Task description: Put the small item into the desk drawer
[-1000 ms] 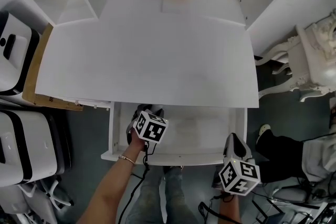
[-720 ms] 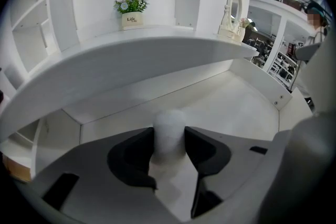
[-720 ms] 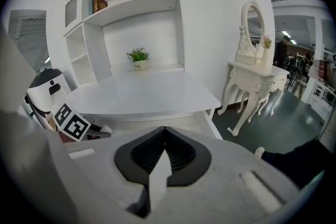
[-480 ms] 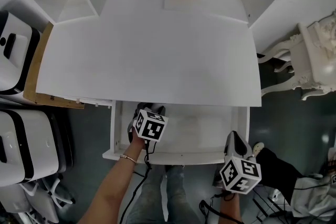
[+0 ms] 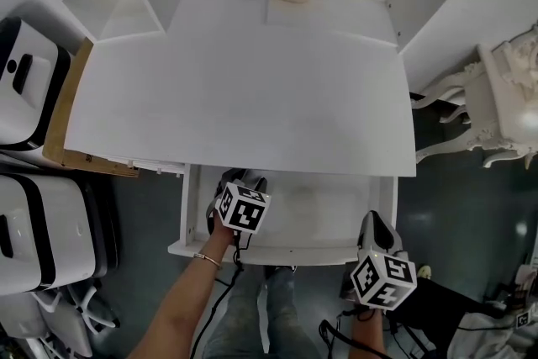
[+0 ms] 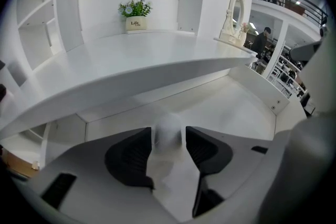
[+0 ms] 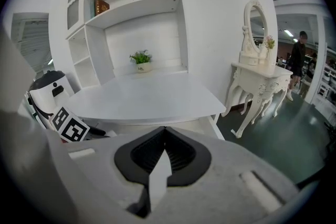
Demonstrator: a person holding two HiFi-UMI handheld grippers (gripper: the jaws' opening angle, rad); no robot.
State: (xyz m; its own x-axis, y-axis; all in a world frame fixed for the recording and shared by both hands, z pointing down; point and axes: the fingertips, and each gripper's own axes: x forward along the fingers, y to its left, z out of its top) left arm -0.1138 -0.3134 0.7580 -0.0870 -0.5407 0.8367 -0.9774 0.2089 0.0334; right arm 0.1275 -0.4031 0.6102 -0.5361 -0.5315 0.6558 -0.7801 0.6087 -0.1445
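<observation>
Desk drawer (image 5: 332, 210), lower centre of the head view, stands open. Left gripper (image 5: 239, 179) reaches into its left end. Its jaws have just been opening and stand spread, with the small white rounded item (image 6: 167, 131) loose between them. Right gripper (image 5: 376, 224), lower right, is pressed together and empty. Placement looks nearly done; withdrawing remains.

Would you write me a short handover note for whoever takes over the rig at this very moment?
Left tongs: open, jaws have just been opening. They reach into the open drawer, with the small white item between the pads but not visibly pressed.
Right tongs: shut, empty, by the drawer's front right corner.
Done: the drawer is pulled out and the item is inside it, being let go.
Left: check that the item rests on the drawer floor (I cannot tell yet), lift the left tongs out, then probably push the drawer shut.
</observation>
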